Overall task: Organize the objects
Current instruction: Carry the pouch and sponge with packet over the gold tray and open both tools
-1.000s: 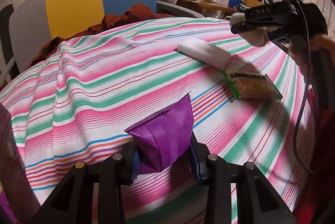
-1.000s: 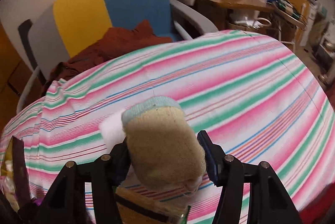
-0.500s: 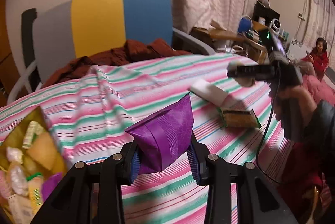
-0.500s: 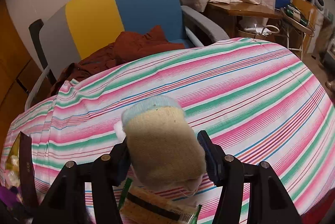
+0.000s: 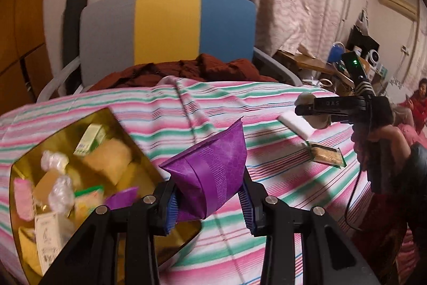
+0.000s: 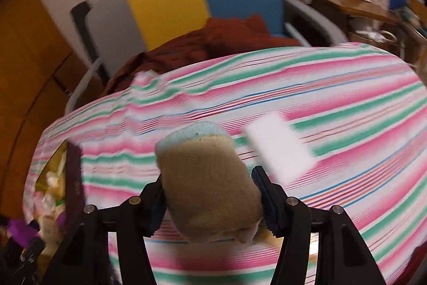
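A: Purple packet [image 5: 210, 173] is clamped in the left gripper [image 5: 209, 201], blue ribbed pads pressed on both sides, jaws narrow. Folded glossy foil, pointed tip up at 1 o'clock, held above the striped tablecloth [image 5: 240, 98].

B: What's near it?

A: Gold box [image 5: 34, 151] at 9 o'clock from the packet, open, shiny inner walls, packed with small wrapped snacks and little cartons. Another purple wrapper sits inside by its near rim.

B: Right gripper?

A: Right gripper [image 6: 210, 201] closed around a rolled sock [image 6: 208, 186], jaws about mid-width. Tan knit, ribbed, pale blue cuff on top, soft cylinder shape. Lifted off the cloth. In the left wrist view the same gripper [image 5: 312, 111] is at 3 o'clock with the person's hand [image 5: 373, 141] on the handle; sock only partly visible there.

B: Left on the table?

A: White block [image 6: 277, 149], flat rectangle, matte, lying on the cloth at 1 o'clock from the sock; blurred. Cracker pack [image 5: 327, 153], clear wrapper with green edge, flat, just beside the white block at its 5 o'clock in the left view.

B: Background?

A: Chair [image 5: 168, 29] at 12 o'clock, grey, yellow and blue panels, rust-brown fabric [image 5: 192, 69] crumpled on the seat. Cloth is pink, green, white stripes, one raised fold near the middle.
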A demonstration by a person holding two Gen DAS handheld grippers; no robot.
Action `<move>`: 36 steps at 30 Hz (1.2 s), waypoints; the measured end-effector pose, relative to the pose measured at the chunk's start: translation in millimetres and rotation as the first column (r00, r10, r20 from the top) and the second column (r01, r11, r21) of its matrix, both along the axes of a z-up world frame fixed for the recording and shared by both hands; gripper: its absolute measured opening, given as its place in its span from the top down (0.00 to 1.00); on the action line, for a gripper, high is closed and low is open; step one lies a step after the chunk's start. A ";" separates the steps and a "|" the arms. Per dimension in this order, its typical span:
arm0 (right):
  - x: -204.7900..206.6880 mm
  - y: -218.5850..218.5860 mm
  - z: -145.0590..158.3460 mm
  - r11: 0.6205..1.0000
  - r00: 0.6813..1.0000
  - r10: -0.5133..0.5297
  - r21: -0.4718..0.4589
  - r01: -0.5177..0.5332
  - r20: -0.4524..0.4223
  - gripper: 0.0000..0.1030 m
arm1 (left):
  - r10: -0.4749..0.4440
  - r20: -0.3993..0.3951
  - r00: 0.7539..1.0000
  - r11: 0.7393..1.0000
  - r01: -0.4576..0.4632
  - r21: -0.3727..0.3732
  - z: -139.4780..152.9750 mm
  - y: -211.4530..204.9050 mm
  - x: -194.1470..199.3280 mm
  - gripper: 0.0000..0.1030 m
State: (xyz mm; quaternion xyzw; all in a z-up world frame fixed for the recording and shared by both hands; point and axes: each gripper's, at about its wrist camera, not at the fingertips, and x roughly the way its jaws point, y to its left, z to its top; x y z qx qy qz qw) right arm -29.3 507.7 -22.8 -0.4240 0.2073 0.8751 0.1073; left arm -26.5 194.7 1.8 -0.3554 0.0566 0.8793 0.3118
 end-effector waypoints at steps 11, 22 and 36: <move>-13.0 -155.4 32.1 0.940 0.938 0.318 -0.086 -0.331 -0.137 0.41 | 0.224 0.042 0.974 0.971 -0.227 0.082 2.9 -108.8 -18.9 0.62; -23.2 -252.2 16.0 0.873 0.886 0.436 -0.162 -0.459 -0.158 0.27 | 0.357 0.123 0.926 0.917 -0.372 0.141 1.4 -163.0 -58.5 0.61; -1.3 -261.9 10.3 0.879 0.886 0.443 -0.128 -0.460 -0.141 0.21 | 0.374 0.182 0.909 0.906 -0.401 0.139 2.9 -136.1 -105.0 0.32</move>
